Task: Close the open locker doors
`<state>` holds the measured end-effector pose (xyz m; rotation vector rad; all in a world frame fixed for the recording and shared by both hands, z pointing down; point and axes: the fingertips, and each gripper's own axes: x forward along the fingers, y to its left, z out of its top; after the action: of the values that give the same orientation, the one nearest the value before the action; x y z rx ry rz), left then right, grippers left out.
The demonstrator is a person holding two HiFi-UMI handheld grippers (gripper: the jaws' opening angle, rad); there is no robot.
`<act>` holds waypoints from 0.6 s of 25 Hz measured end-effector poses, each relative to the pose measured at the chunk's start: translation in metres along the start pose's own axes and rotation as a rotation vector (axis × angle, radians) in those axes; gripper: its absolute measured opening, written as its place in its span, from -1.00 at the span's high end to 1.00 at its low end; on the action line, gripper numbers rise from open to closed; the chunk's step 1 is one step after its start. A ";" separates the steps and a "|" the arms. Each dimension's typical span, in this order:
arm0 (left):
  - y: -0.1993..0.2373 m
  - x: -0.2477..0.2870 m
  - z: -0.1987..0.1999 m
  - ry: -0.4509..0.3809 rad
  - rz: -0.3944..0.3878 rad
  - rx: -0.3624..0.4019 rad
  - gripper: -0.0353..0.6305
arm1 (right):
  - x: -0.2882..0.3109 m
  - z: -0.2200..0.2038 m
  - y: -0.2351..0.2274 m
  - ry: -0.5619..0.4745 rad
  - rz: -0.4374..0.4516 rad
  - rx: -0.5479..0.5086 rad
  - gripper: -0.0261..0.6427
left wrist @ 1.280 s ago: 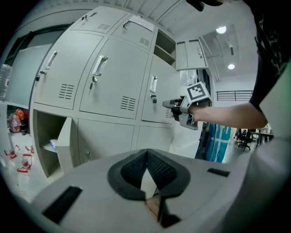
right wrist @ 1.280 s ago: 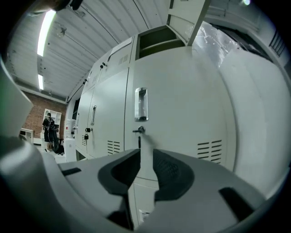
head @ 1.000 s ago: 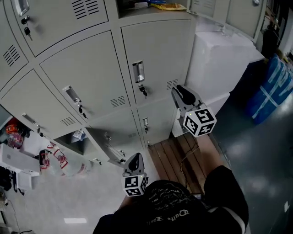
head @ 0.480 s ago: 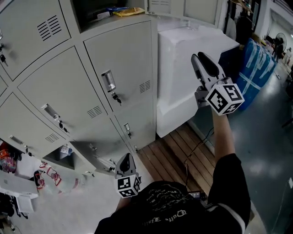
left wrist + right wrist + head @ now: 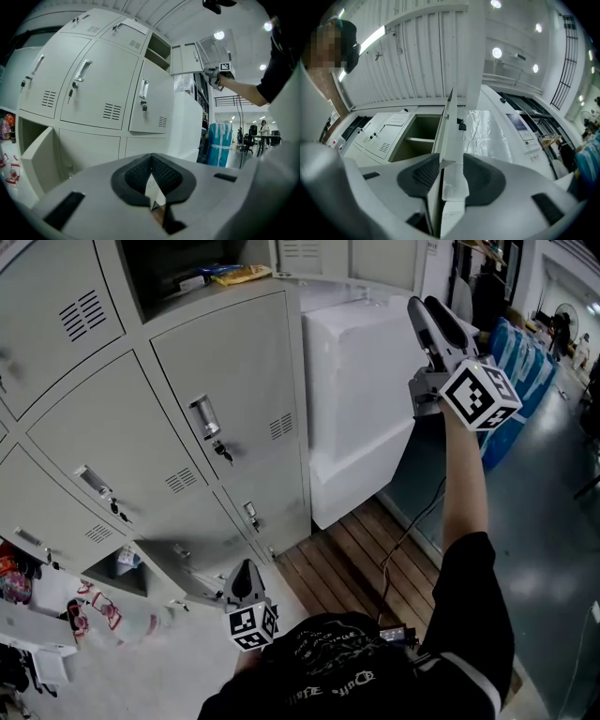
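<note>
Locker bank [image 5: 216, 362] fills the left of the head view, and most of its doors are closed. A white wrapped block [image 5: 361, 381] stands against the bank's right edge.

Two doors are still open:
- **Upper door** [image 5: 185, 58]: at the bank's top edge. It stands out from the front, beside its open compartment [image 5: 178, 268], which has items inside.
- **Lower door** [image 5: 44, 152]: near the bank's bottom-left corner, swung out.

Right gripper [image 5: 429, 307] is raised to the upper door. Its jaws are spread wide and have just been opening. The door's free edge runs straight between them, edge-on and along the jaw line. The pads don't look clamped on it.

Key relation: the compartment lies to the left of the door edge in the right gripper view. The close is probably a sideways swing that way, with the door's long axis upright.

Left gripper [image 5: 246, 570] is low, with pads pressed together and nothing held. It points at the bank's bottom rows. It is well apart from the upper door and the nearer of the two to the lower door, so that door likely falls to it.
</note>
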<state>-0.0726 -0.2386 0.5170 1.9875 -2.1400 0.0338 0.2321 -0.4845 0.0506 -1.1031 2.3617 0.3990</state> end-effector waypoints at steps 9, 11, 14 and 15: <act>-0.003 0.001 -0.005 0.011 -0.003 0.009 0.87 | 0.007 0.010 0.000 -0.014 0.004 -0.069 0.61; -0.001 -0.001 -0.006 0.015 0.000 0.008 0.87 | 0.005 0.010 0.003 -0.026 0.013 -0.056 0.61; 0.005 -0.004 -0.009 0.021 0.016 0.004 0.87 | 0.002 0.012 0.011 -0.042 0.023 -0.062 0.62; 0.007 -0.005 -0.010 0.022 0.023 0.001 0.87 | 0.000 0.013 0.015 -0.048 0.030 -0.063 0.62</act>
<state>-0.0782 -0.2315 0.5270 1.9542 -2.1495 0.0599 0.2246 -0.4695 0.0408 -1.0755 2.3402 0.5084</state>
